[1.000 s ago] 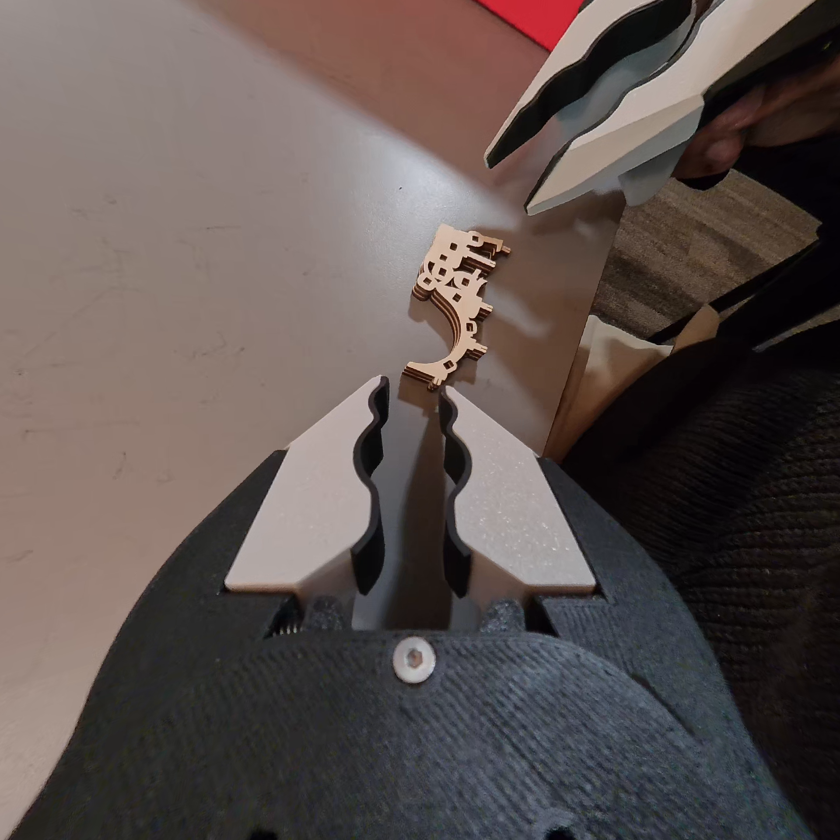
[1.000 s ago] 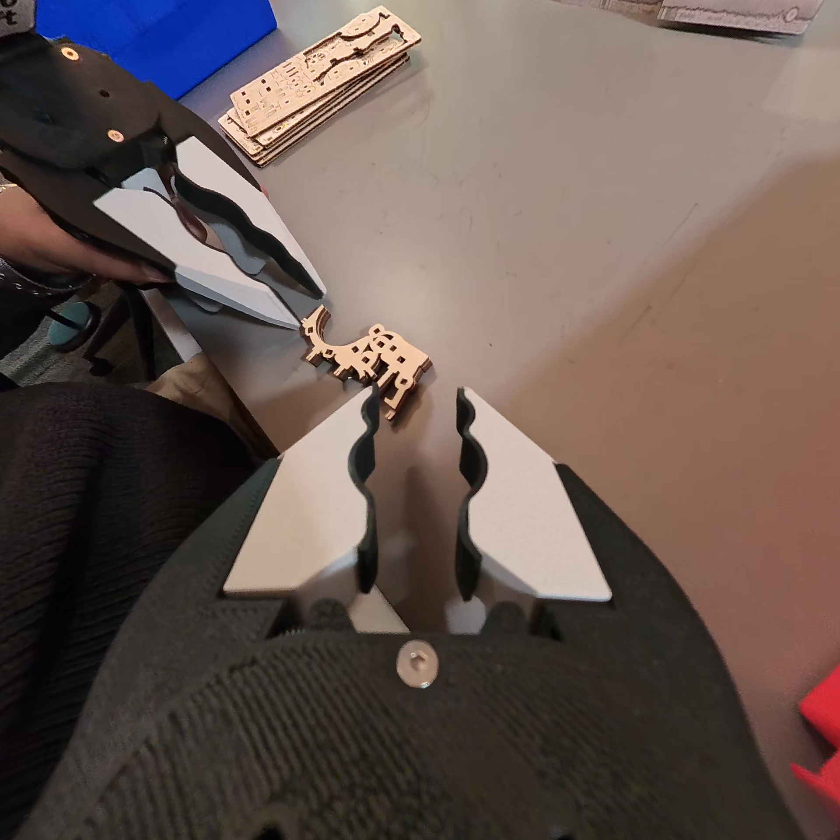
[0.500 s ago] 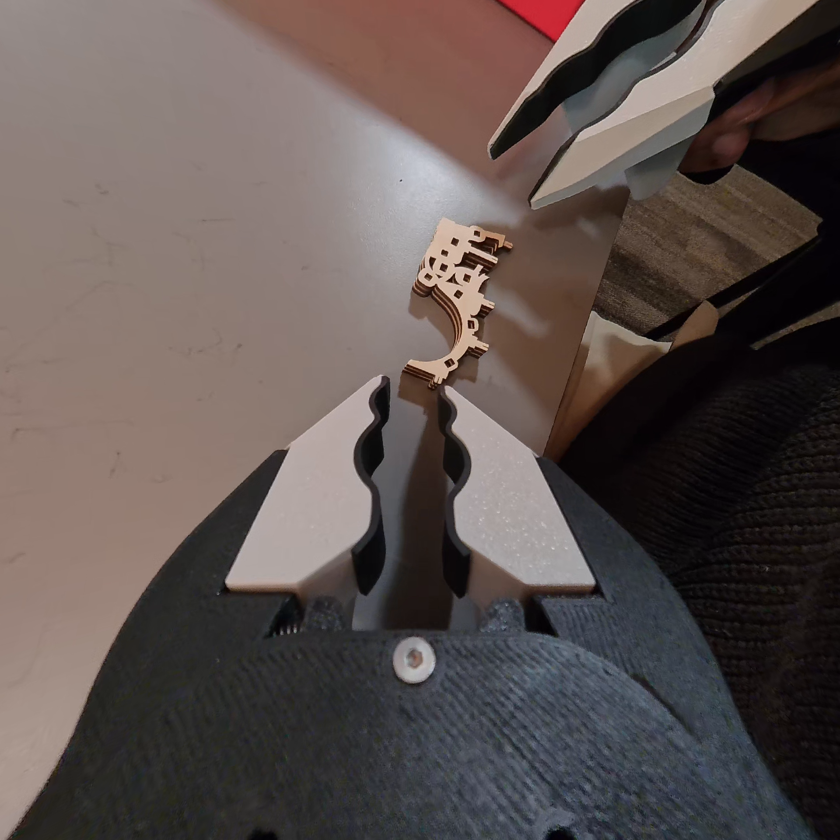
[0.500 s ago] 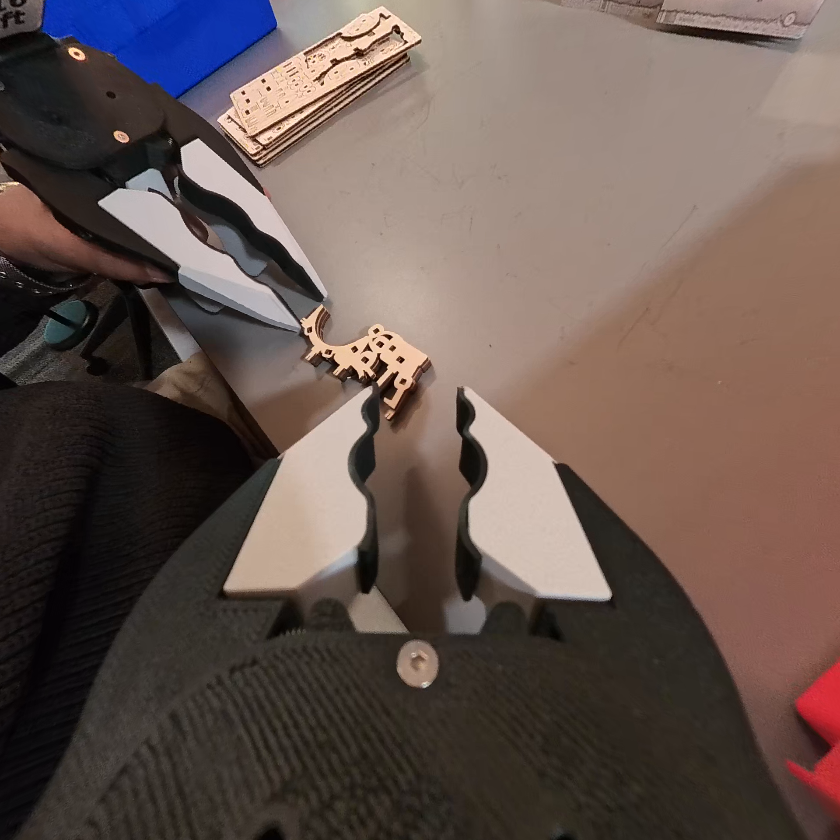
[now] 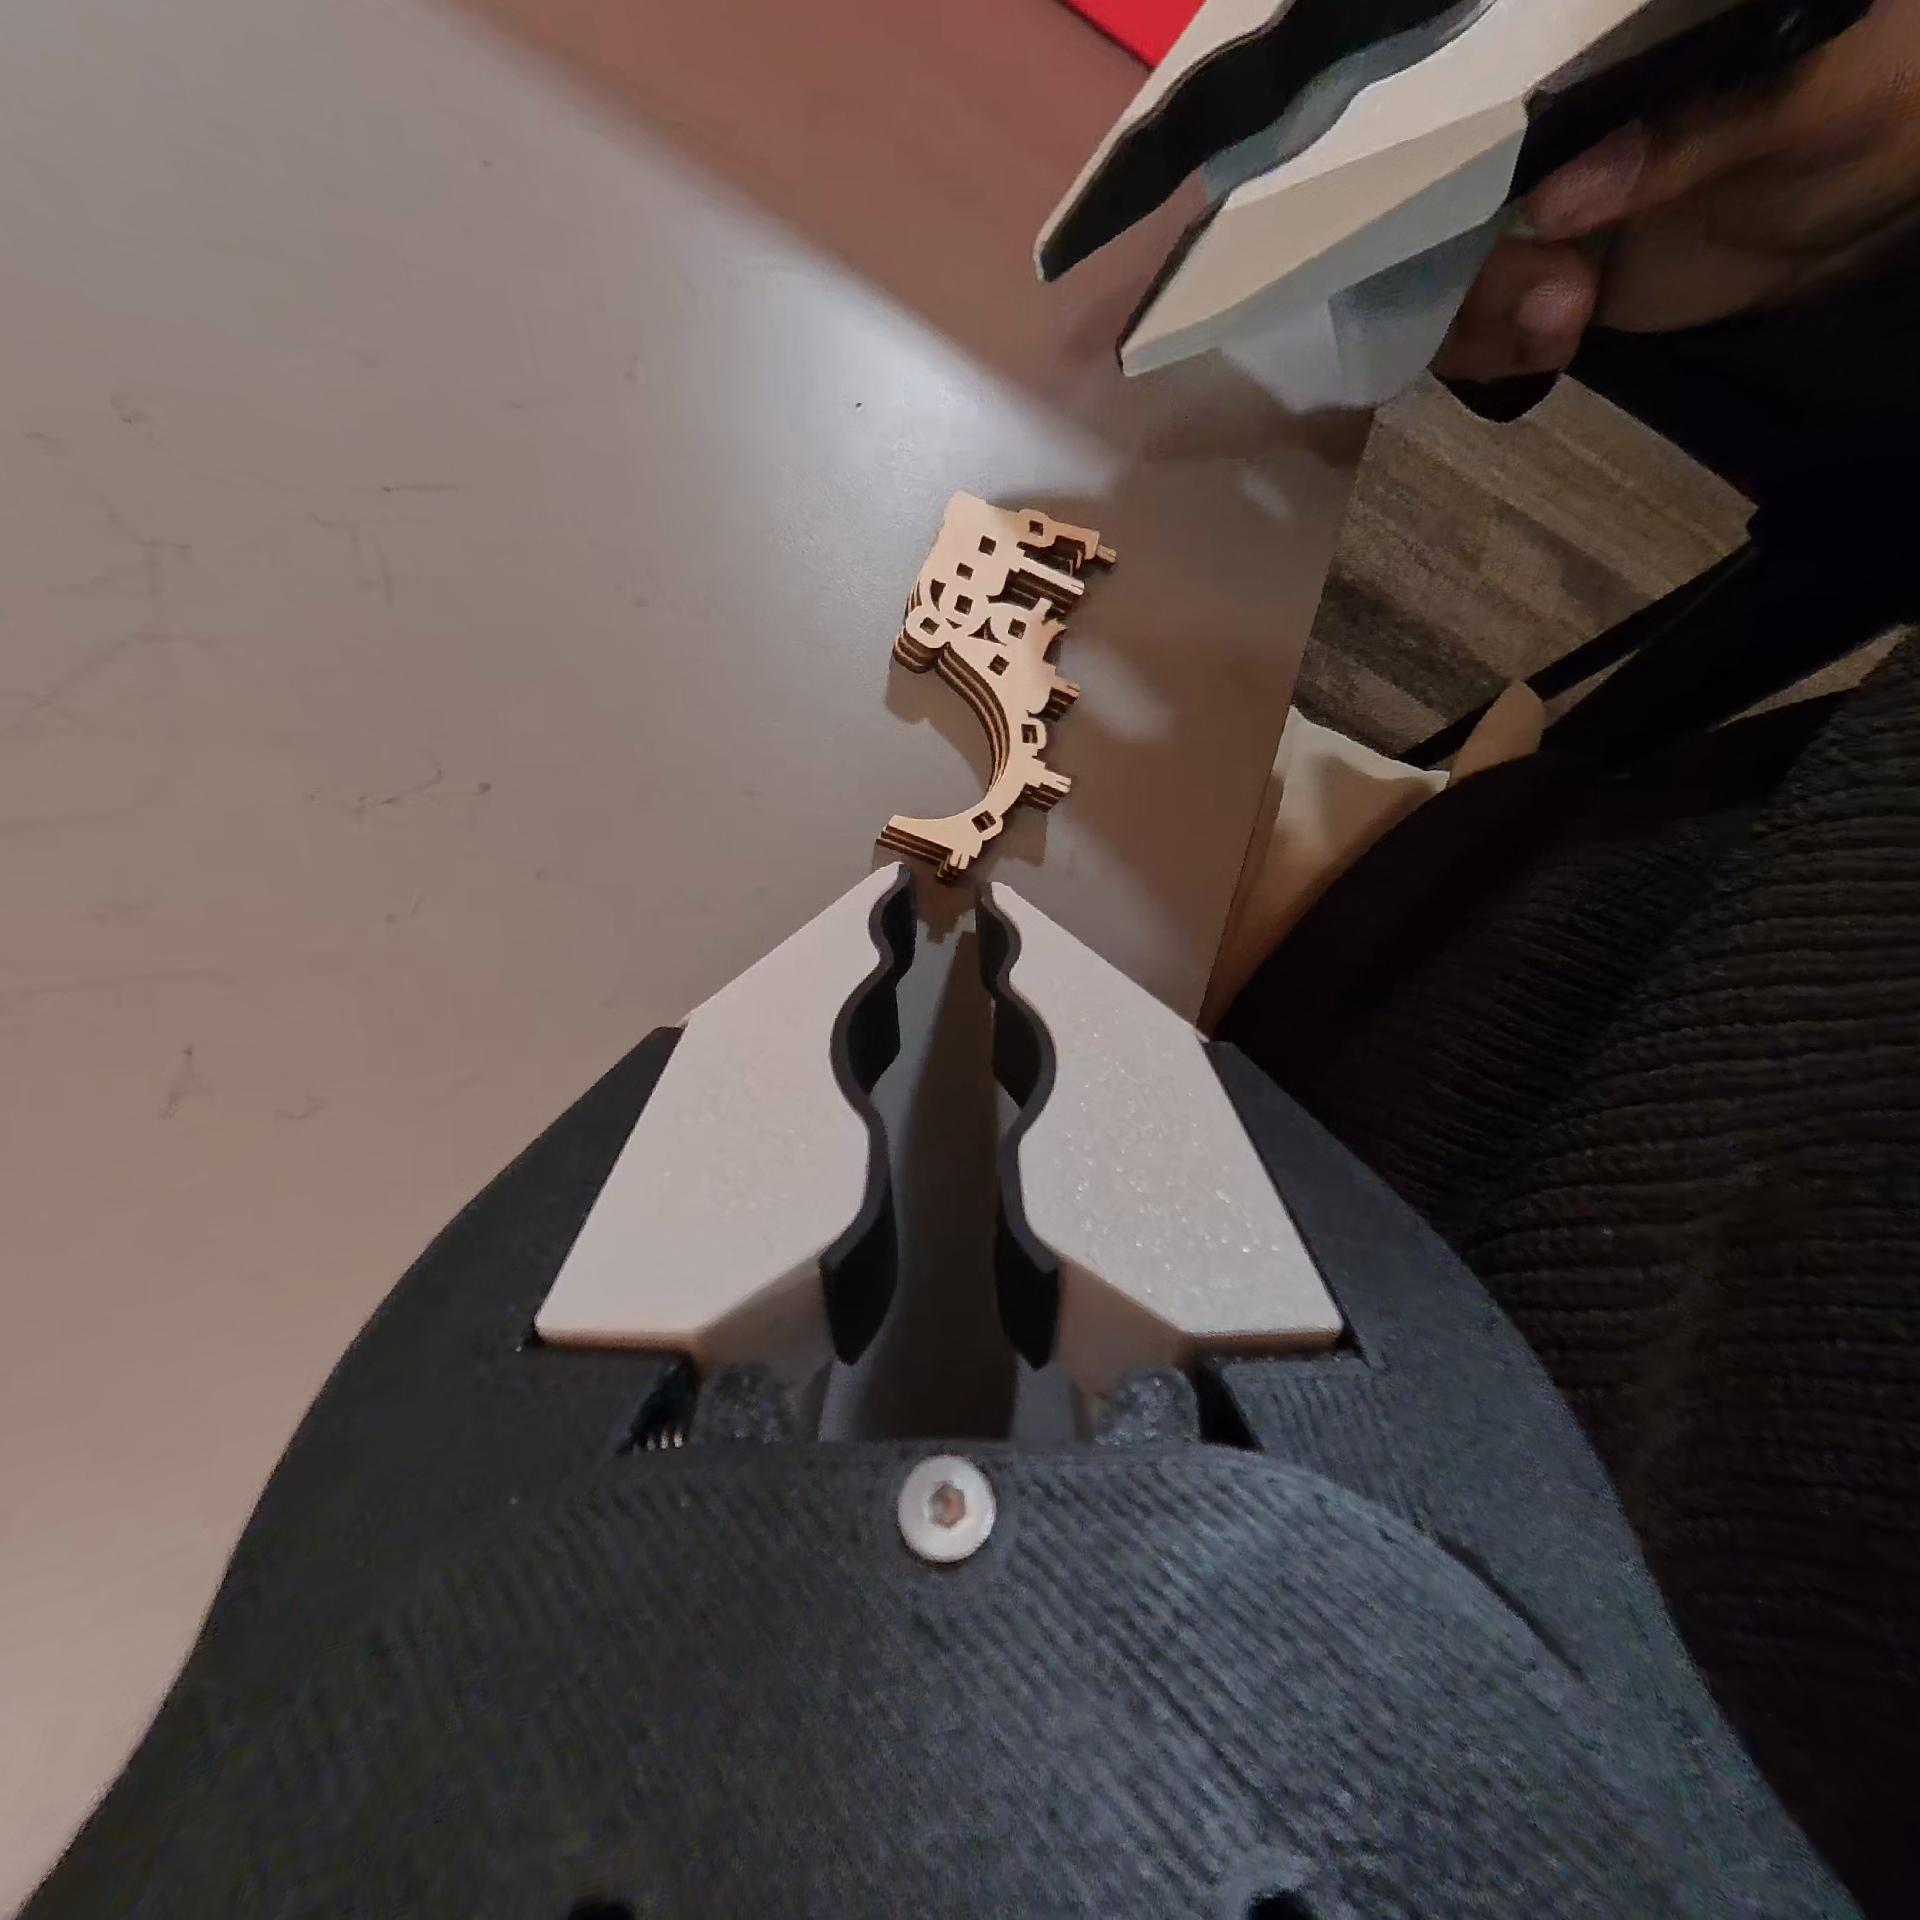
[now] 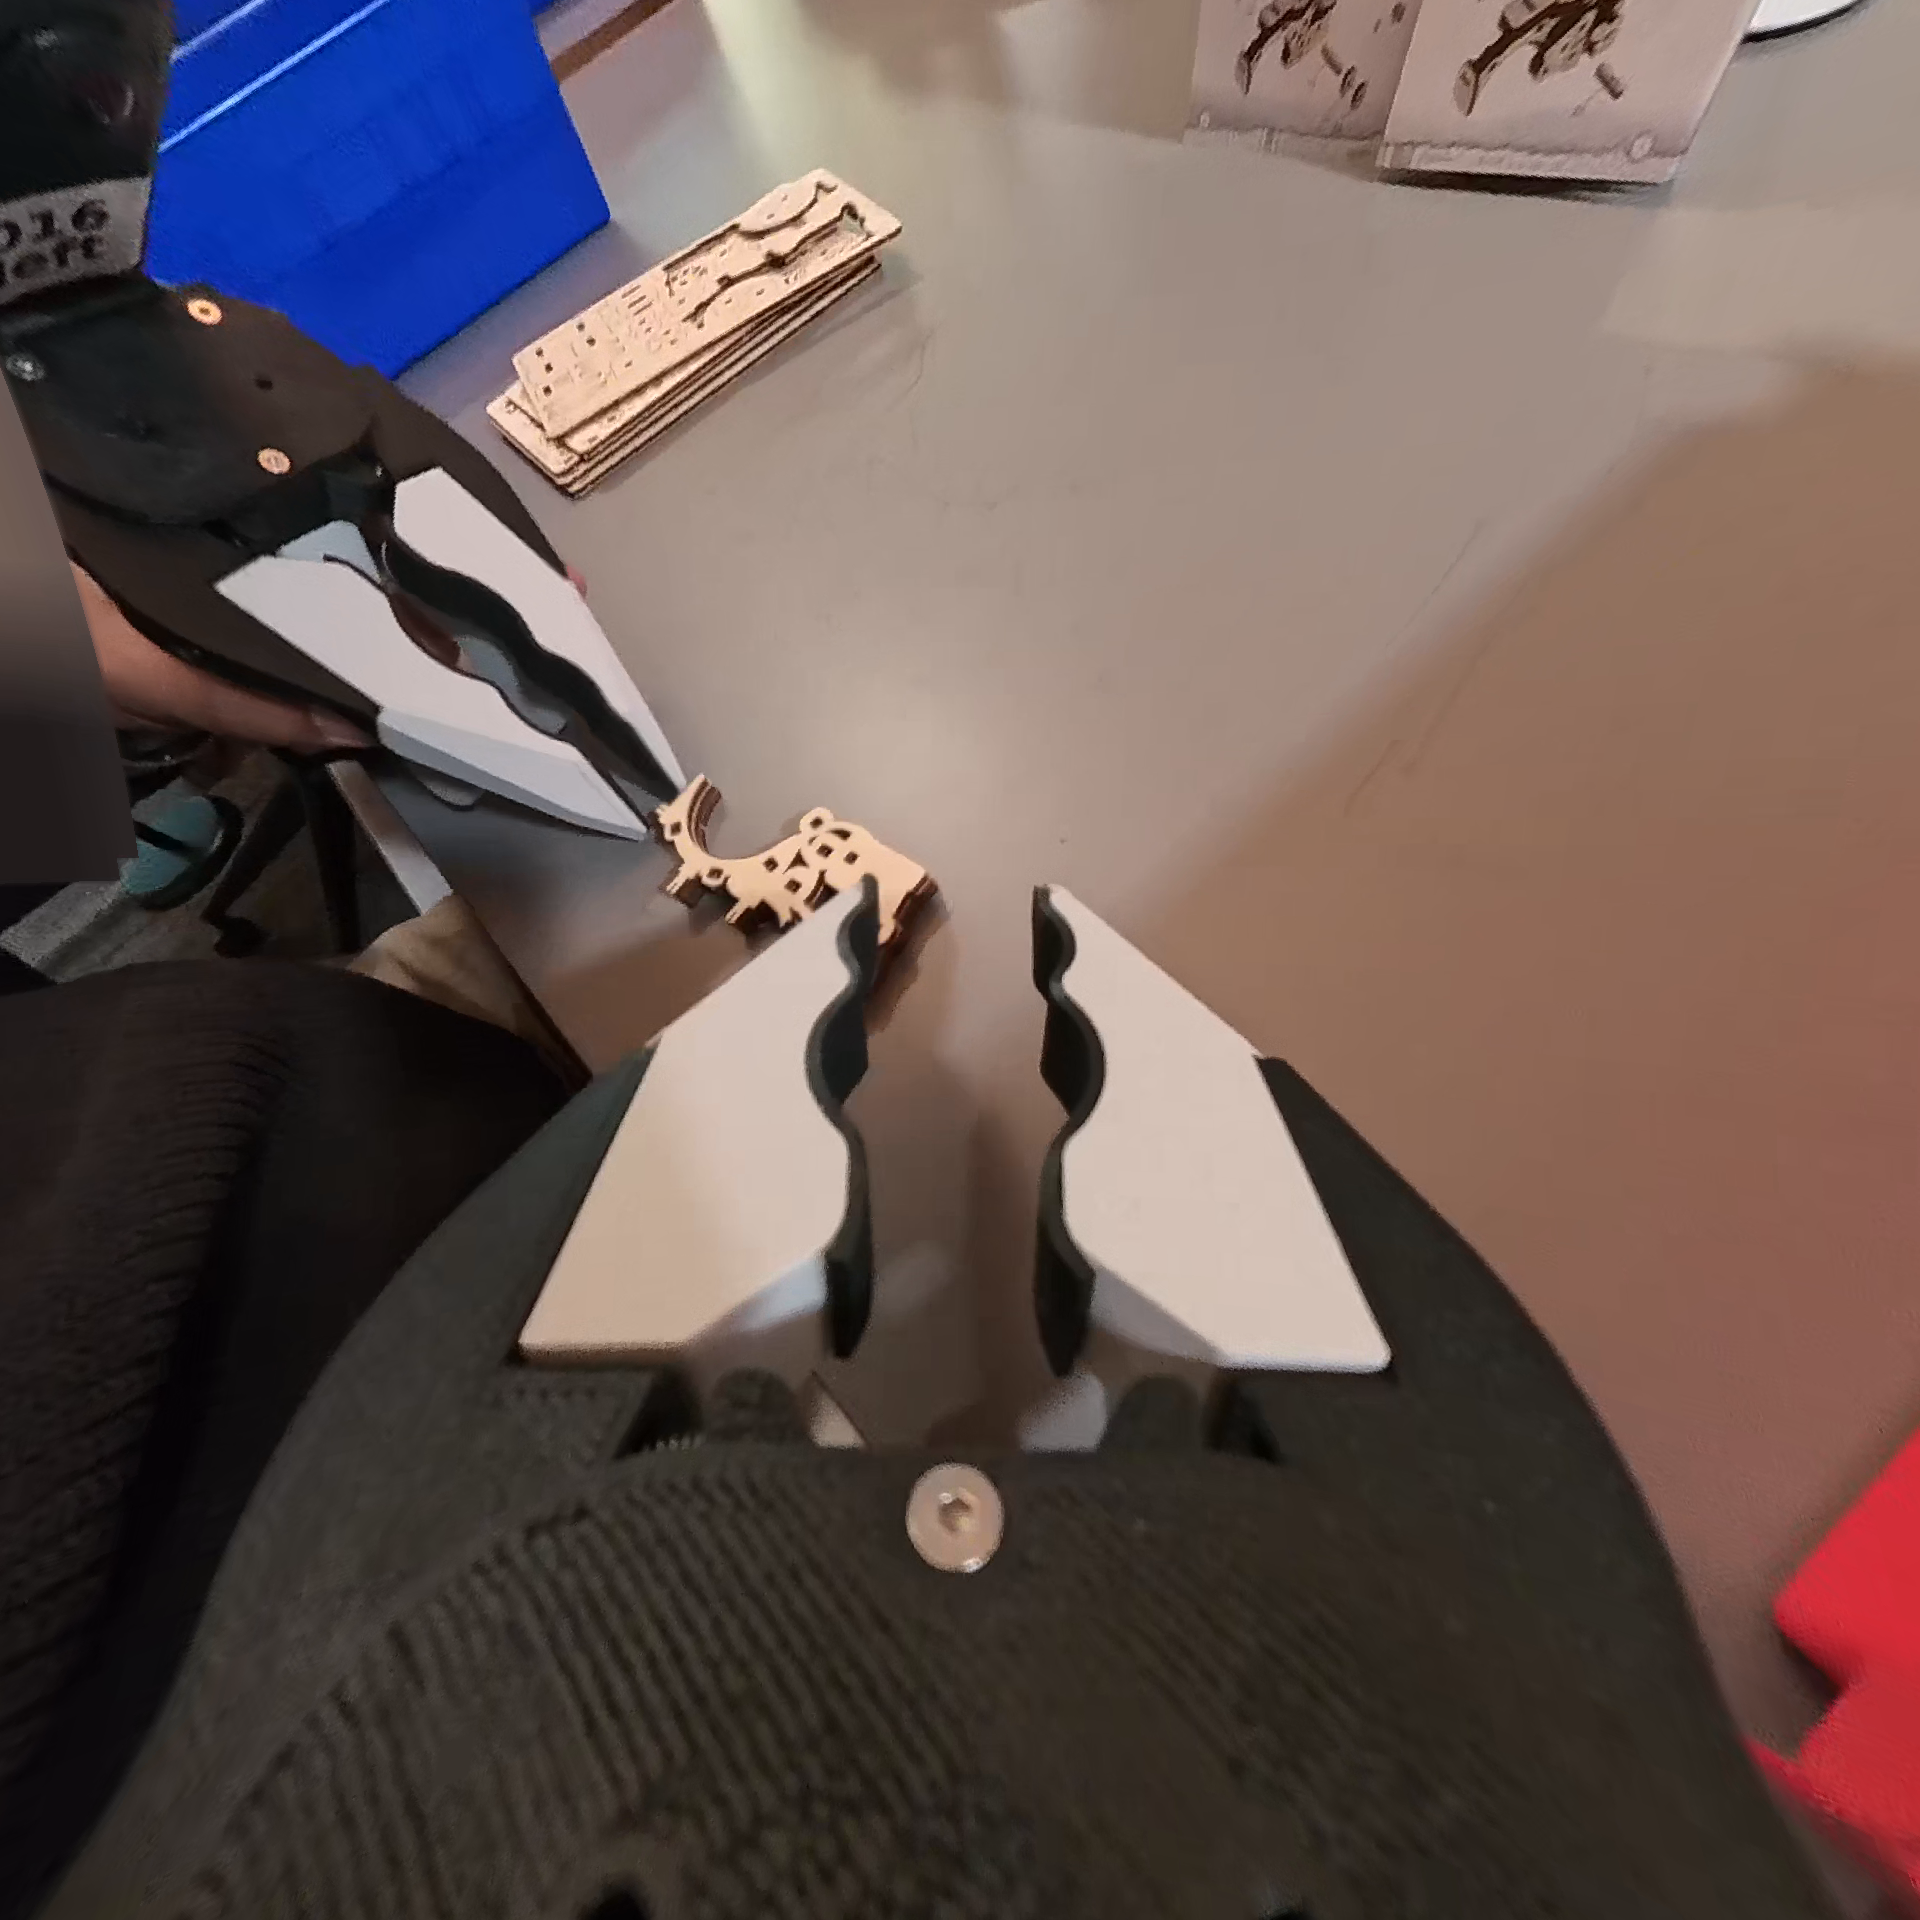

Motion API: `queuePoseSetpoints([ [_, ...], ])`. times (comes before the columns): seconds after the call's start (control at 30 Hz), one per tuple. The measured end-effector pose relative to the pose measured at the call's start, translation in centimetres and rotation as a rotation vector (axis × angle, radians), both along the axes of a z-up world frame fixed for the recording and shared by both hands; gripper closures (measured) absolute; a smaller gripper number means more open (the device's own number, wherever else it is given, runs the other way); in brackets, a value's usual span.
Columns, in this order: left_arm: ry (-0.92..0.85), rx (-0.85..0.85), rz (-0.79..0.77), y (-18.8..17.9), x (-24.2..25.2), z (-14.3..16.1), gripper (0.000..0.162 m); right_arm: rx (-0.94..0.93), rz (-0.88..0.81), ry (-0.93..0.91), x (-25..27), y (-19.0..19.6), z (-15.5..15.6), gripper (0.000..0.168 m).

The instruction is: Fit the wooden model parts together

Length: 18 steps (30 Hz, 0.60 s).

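Observation:
A small stack of wooden model parts (image 5: 987, 686), with a curved tail and square holes, lies flat near the grey table's (image 5: 416, 520) near edge. My left gripper (image 5: 943, 896) sits low on the table with its tips right at the curved end, its jaws a narrow gap apart and nothing between them. In the right wrist view the parts (image 6: 800, 868) lie just ahead and left of my right gripper (image 6: 951, 899), which is open and empty; its left finger covers their right end. The left gripper (image 6: 652, 812) meets their curved end there. The right gripper (image 5: 1086, 312) hovers beyond the parts.
A stack of flat wooden sheets (image 6: 696, 332) lies farther back on the table, next to a blue bin (image 6: 364, 187). Printed booklets (image 6: 1455, 94) lie at the far edge. A red object (image 6: 1860, 1642) is at the near right. The table edge (image 5: 1278, 831) and a dark sleeve are close. The left gripper's tips are roughly 12 centimetres from the right gripper's.
My left gripper's jaws have narrowed and its tips have reached the parts' curved end. My right gripper has moved forward, so its left finger now overlaps the parts.

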<state>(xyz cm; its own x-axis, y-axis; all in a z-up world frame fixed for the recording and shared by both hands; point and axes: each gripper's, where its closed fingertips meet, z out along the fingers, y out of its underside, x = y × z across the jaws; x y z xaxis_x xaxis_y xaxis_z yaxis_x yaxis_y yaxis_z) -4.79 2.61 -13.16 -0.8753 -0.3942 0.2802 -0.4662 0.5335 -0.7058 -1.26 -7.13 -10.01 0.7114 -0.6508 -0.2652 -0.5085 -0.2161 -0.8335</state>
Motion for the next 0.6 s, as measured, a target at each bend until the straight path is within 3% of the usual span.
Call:
queuePoseSetpoints([
  [0.6,0.105,-0.057,0.013,0.0,-0.2,0.1,0.152,-0.015,-0.021,0.065,1.2,-0.1,-1.6,0.140],
])
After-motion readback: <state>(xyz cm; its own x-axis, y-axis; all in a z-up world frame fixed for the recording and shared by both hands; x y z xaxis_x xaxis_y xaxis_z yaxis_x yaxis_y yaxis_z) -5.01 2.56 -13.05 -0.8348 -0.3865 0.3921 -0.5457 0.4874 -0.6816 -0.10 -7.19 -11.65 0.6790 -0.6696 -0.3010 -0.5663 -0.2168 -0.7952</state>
